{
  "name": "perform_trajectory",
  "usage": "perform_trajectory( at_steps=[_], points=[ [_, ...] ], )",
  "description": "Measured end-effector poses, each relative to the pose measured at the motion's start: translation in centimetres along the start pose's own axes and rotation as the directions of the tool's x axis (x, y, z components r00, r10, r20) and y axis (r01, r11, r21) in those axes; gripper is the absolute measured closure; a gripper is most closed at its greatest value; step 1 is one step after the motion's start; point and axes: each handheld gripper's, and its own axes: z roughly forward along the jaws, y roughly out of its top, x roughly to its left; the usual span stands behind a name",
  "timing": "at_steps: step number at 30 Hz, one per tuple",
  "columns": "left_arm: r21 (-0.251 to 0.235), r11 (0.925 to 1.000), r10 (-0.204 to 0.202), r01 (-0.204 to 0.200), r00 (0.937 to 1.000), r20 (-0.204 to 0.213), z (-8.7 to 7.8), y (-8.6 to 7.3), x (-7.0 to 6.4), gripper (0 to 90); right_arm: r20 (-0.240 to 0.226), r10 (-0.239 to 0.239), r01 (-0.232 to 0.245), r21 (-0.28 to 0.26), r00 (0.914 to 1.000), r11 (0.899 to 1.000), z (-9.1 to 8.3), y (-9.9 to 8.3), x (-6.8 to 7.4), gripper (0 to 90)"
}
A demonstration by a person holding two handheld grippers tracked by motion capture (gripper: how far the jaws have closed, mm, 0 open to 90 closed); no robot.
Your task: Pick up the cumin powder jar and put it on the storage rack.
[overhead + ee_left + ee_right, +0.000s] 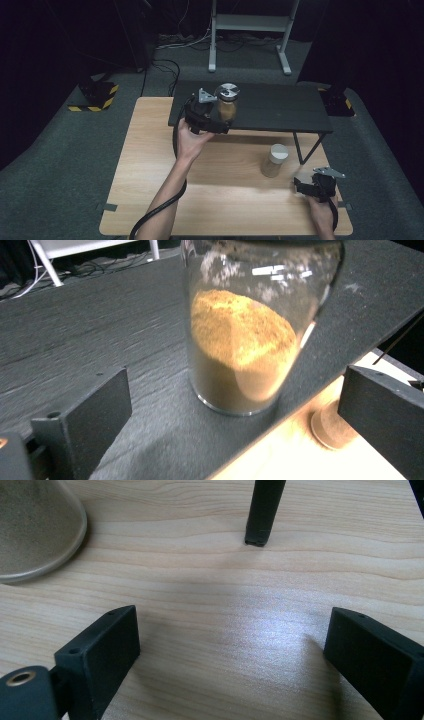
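Okay, two jars total, both upright with long axis vertical. The clear glass jar with the silver metal lid stands on the low black slate-textured shelf, near its front left edge, lid up; in my left gripper view the same jar holds orange-brown powder, piled higher on one side, filling roughly the lower half, with dust clinging to the glass above. My left gripper sits at that jar, jaws spread wide either side of it and not touching the glass; in its own view my left gripper shows clear gaps between both black jaws and the jar base. The second jar, clear glass with a white round lid, stands on the light wooden table just in front of the shelf's right legs, holding a paler tan powder; its lower edge shows top left in my right gripper view. My right gripper hovers low near the table's right front corner, just beside that jar but apart from it, jaws spread with nothing between them, bare wood under them. One black shelf leg stands on the wood ahead.
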Motion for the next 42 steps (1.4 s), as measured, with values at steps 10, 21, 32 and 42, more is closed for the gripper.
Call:
perform_trajectory(
  at_steps=[10, 21, 32, 42],
  points=[
    [-0.038, 0.9993, 0.000, -0.001, 0.9999, -0.016, -1.8, -2.6, -0.5, 0.4, 0.001, -0.001, 0.001, 0.000, 1.0000, 1.000, 0.0, 0.0, 0.0, 6.9],
    [-0.076, 0.9971, -0.002, -0.001, 0.9996, -0.030, -3.1, -5.9, -1.4, 0.4, 0.002, 0.000, 0.000, 0.000, 1.0000, 1.000, 0.0, 0.0, 0.1, 7.0],
    [-0.074, 0.9973, 0.000, -0.002, 0.9996, -0.026, -3.5, -9.0, -2.5, 0.3, 0.004, 0.001, -0.001, 0.000, 1.0000, 1.000, 0.0, 0.0, 0.1, 6.9],
    [-0.092, 0.9956, -0.020, 0.017, 0.9993, -0.032, -2.4, -12.8, -3.3, 0.4, 0.004, 0.001, -0.001, 0.000, 1.0000, 1.000, 0.0, 0.0, 0.1, 6.9]
  ],
)
